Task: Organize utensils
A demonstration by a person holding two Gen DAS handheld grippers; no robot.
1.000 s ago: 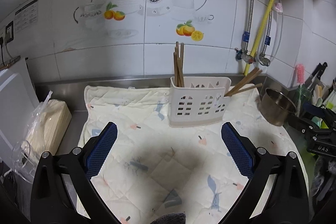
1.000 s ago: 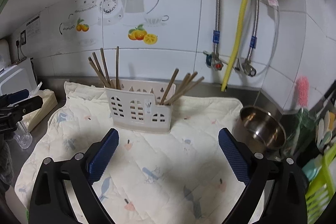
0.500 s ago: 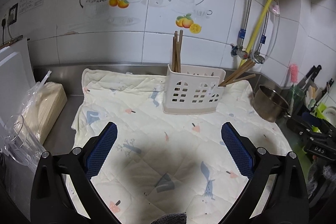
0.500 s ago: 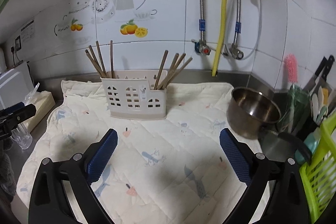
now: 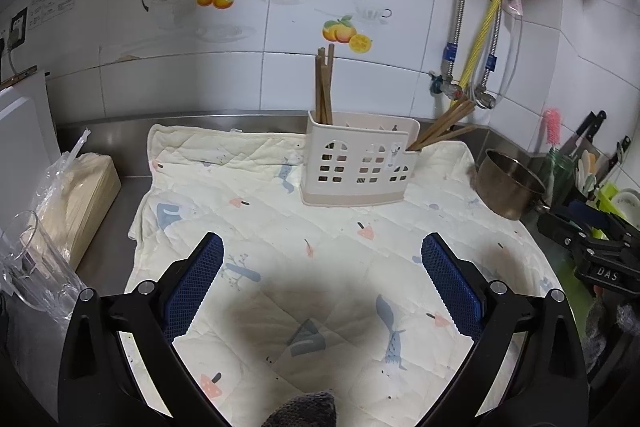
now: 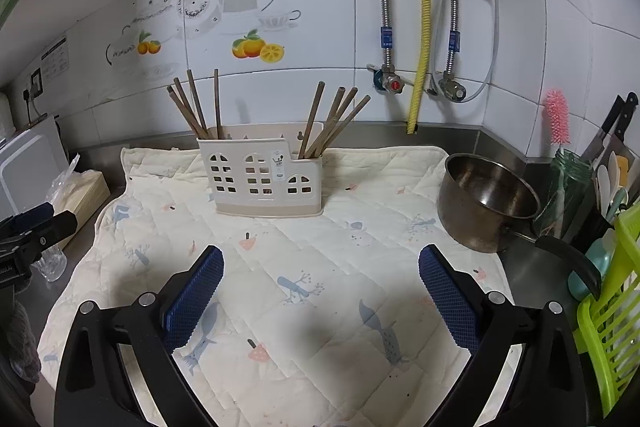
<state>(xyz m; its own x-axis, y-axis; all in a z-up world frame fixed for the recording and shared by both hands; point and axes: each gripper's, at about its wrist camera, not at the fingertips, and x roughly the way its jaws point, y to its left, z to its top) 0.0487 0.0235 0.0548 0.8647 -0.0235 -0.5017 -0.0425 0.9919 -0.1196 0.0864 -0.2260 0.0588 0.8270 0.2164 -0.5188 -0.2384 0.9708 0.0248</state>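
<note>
A white plastic utensil holder [image 5: 360, 163] [image 6: 264, 179] stands upright on a cream quilted cloth [image 5: 320, 267] [image 6: 320, 267]. Brown chopsticks stand in its left compartment [image 5: 324, 83] [image 6: 196, 107] and lean out of its right compartment [image 5: 444, 125] [image 6: 332, 119]. My left gripper [image 5: 322, 251] is open and empty, hovering above the cloth in front of the holder. My right gripper [image 6: 320, 263] is open and empty, also above the cloth short of the holder. Each gripper shows at the edge of the other's view, the right one [image 5: 588, 235] and the left one [image 6: 32, 227].
A steel pot [image 5: 508, 187] [image 6: 488, 199] sits at the cloth's right edge. A green dish rack [image 6: 612, 307] and knives [image 6: 616, 131] stand at far right. A glass jug [image 5: 32, 267], a wrapped pack [image 5: 76, 195] and a white board [image 5: 20, 147] are at left. Tiled wall with pipes [image 6: 424, 27] behind.
Both grippers have pulled back from the holder and risen, so the holder looks smaller and farther. Both stayed open and empty.
</note>
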